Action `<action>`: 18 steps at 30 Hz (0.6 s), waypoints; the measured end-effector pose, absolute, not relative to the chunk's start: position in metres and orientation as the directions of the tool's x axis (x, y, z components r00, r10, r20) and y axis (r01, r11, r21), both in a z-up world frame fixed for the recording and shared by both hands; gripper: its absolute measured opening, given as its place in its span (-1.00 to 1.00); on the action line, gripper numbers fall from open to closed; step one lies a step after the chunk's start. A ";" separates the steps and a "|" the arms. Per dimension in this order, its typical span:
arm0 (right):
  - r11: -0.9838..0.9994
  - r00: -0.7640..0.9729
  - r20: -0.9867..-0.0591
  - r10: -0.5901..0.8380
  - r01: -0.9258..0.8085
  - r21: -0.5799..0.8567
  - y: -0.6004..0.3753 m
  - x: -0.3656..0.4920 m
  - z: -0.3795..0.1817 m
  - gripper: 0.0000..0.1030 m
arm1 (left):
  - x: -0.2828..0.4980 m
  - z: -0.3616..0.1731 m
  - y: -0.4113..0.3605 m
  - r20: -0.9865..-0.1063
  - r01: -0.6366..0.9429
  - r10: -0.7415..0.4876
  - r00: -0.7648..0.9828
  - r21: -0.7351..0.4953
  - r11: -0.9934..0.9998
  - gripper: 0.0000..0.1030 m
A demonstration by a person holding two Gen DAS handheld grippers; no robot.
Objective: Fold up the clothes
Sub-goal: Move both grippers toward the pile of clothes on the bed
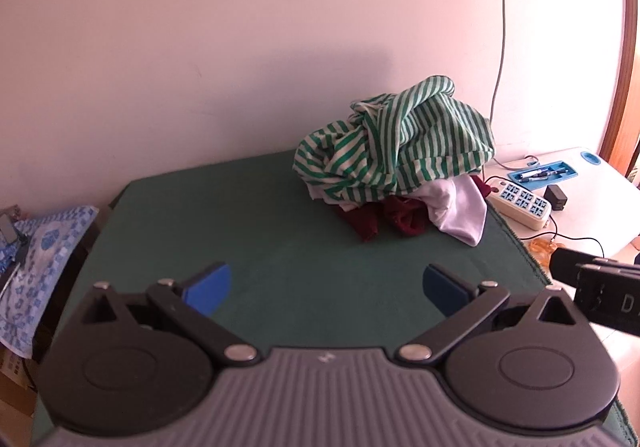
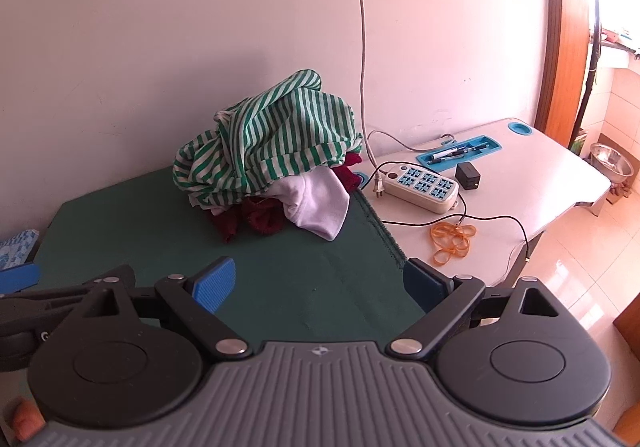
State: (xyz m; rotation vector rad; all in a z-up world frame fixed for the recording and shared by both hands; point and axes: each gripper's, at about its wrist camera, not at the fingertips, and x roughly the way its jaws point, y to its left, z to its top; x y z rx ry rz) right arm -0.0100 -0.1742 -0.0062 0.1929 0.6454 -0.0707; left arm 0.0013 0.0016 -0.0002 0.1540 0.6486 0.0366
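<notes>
A heap of clothes rests at the back of the green table [image 1: 280, 243] [image 2: 160, 231] by the wall. On top lies a green and white striped garment [image 1: 396, 143] [image 2: 272, 143]. Under it are a white garment [image 1: 460, 211] [image 2: 320, 207] and a dark red garment [image 1: 400, 219] [image 2: 260, 219]. My left gripper [image 1: 326, 289] hovers open over the table's front, well short of the heap, with nothing between its blue pads. My right gripper [image 2: 318, 283] is open too, over the table's front right edge. The left gripper's blue pad [image 2: 18, 277] shows at the right wrist view's left edge.
A white side desk [image 2: 520, 183] [image 1: 600, 183] adjoins the table on the right. It carries a power strip [image 2: 420, 185] [image 1: 522, 205], a black adapter [image 2: 468, 175], a blue pen tray [image 2: 460, 153], orange rubber bands [image 2: 452, 239] and cables. Blue patterned cloth [image 1: 36, 259] lies left of the table.
</notes>
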 end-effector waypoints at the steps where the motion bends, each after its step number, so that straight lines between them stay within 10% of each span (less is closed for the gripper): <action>1: 0.980 0.797 -0.604 -0.005 0.122 0.154 -0.174 -0.010 -0.006 0.81 | 0.002 0.000 0.003 -0.601 0.021 0.075 0.796 0.151 0.988 0.99; 18: 0.977 0.768 -0.629 -0.117 0.201 0.064 -0.147 0.000 -0.003 0.83 | 0.019 -0.002 0.032 -0.650 0.113 -0.040 0.759 0.072 0.991 0.99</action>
